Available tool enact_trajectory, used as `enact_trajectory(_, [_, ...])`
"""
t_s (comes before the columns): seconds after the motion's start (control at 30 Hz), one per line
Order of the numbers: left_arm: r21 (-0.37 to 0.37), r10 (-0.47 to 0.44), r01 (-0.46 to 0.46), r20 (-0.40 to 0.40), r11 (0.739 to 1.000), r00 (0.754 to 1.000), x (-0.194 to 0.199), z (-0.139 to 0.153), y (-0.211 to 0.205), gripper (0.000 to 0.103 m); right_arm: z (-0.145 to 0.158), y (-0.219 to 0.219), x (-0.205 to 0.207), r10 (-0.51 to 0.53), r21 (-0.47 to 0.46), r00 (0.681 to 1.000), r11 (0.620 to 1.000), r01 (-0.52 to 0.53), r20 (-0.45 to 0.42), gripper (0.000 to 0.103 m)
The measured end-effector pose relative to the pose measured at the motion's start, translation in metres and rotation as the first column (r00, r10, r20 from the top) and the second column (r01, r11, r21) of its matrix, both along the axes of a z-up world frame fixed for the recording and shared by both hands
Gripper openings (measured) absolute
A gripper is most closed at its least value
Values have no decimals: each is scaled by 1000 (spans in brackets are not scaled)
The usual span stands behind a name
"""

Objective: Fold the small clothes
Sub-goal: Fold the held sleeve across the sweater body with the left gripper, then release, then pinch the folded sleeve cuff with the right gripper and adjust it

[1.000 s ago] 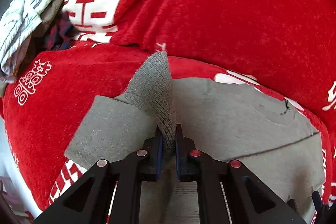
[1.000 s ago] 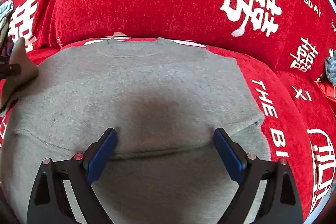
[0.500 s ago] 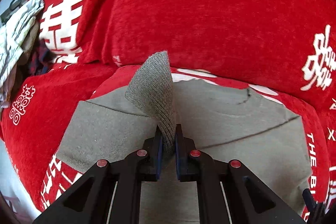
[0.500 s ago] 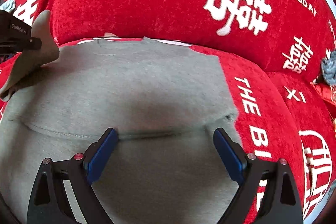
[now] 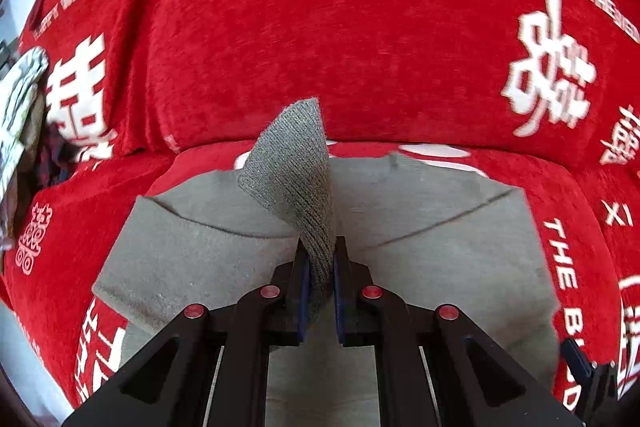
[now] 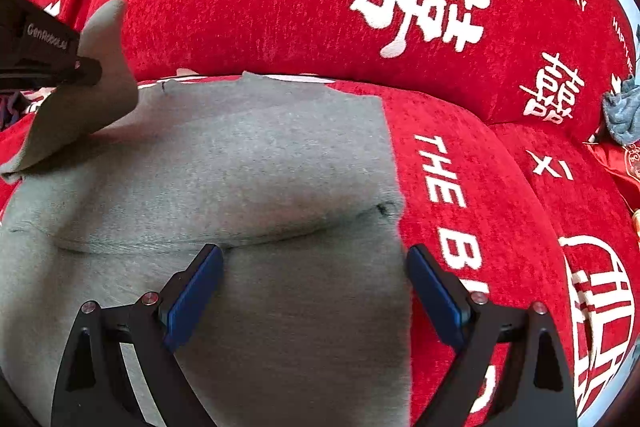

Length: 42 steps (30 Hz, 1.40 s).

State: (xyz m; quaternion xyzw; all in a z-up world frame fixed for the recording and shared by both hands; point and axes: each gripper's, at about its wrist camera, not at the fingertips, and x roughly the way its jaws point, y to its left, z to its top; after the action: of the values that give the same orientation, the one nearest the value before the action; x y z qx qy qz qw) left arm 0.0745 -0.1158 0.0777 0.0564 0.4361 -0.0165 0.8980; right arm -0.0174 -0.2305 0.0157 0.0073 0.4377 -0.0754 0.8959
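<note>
Currently, scene: grey knit garment (image 6: 248,163) is spread flat on the seat cushion of a red sofa (image 6: 280,11) printed with white characters, its far edge laid along the seat's back edge
Left gripper (image 5: 319,267): clenched on a ribbed grey flap (image 5: 298,171) of the garment, which is lifted above the rest of the cloth; seen from the right wrist view at the garment's left side (image 6: 86,71)
Right gripper (image 6: 314,267): released, jaws wide apart, held just above the garment near its right edge; contact cannot be told
Garment fold line (image 6: 224,241): a crease is seen across the cloth just ahead of the right fingers
Other items: pale patterned cloth (image 5: 20,107) at the sofa's left end; blue-grey cloth (image 6: 622,109) at its right end
</note>
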Motion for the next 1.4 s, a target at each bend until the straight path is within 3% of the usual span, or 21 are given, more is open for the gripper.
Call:
enact_trajectory(0.27, [5,-122,122,-4,992,992,-20,-1,-51,11,5,-26,-13,-39,12,999,999,39,21,94])
enact_trajectory(0.8, [9,-220,221,-91,975,971,-27,-32,-109,11,6,-65,-25,-99,52,995,994,98,31,94])
enact_trajectory(1.0, [-89,-240,229,-145,969,960,-22,-43,-100,12,4,-72,-28,-111,63,993,992,109,27,94])
enact_trajectory(1.07, [-137,-254,231,-178,963,951,-20,-48,-95,25,5,-73,-29,-113,64,993,992,111,27,94])
enact_trajectory(1.13, [-159,-251,224,-180,962,951,-20,-50,-89,90,5,-73,-28,-112,63,993,992,110,26,94])
enact_trajectory(1.2, [-177,-233,210,-121,962,965,-24,-46,-80,95,5,-73,-29,-111,65,993,992,109,30,94])
enact_trajectory(1.3, [-237,-262,225,-138,945,955,-22,-45,-71,94,6,-73,-29,-111,66,993,992,109,34,94])
enact_trajectory(1.4, [-249,-258,225,-108,942,960,-23,-39,-56,94,7,-74,-29,-105,82,994,991,101,35,94])
